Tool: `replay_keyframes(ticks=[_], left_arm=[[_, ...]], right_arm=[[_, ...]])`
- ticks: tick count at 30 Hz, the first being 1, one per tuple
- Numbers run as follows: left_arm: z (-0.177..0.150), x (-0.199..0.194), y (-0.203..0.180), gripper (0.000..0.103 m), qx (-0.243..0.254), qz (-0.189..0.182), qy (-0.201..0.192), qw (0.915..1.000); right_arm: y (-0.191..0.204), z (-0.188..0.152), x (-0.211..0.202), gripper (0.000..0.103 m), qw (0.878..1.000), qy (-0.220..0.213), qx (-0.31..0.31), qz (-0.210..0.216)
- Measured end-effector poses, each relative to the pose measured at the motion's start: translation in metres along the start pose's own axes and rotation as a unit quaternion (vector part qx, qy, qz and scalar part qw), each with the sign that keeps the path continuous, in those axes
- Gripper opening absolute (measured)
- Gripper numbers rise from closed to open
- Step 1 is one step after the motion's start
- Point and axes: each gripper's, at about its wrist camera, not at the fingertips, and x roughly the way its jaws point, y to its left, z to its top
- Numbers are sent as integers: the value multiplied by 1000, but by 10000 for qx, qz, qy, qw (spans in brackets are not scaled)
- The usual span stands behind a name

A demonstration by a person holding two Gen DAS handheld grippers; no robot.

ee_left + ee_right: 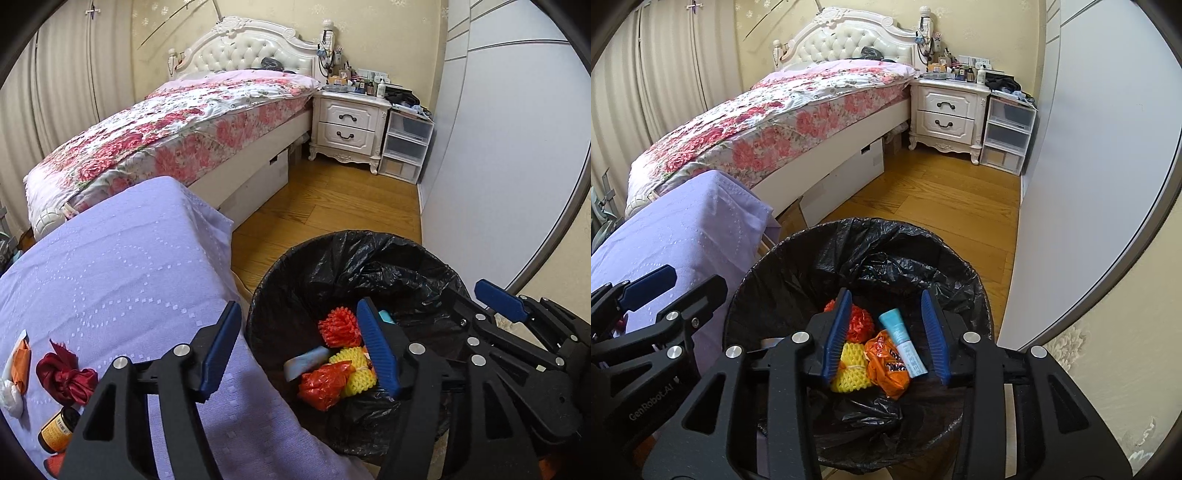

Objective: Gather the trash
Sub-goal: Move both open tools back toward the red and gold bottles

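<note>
A trash bin (406,258) (820,236) lined with a black bag holds red and yellow foam nets (849,365), an orange wrapper (886,369) and a blue tube (903,339). My right gripper (886,332) is open and empty, right above the bin. My left gripper (299,347) is open and empty, over the edge between the bin and the purple-covered table (110,266). On the table lie a crumpled red wrapper (66,373), an orange packet (20,365), a white wad (9,398) and a brown jar (59,428).
A bed with a floral cover (166,129) stands behind the table. A white nightstand (347,125) and plastic drawers (406,147) stand at the back. A white wardrobe door (498,147) runs along the right. Wooden floor (332,199) lies between.
</note>
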Motion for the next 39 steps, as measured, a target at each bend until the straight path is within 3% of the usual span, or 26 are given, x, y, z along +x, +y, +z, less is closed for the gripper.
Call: replay_keyframes(ticks=[12,23,39], left_arm=[[-17,-38,18,70,-33,440,-102,9990],[-61,-83,65,70,-411,963,-76,9945],[-124,-121,155,70,-1262,1667,332,9773]], right_arm=[[10,-2,-17,52,9998,-96,-51,152],[63,-24,-34,55,9959,90,-456,778],[146,-43,-59,56,9837,95,-1263,1277]])
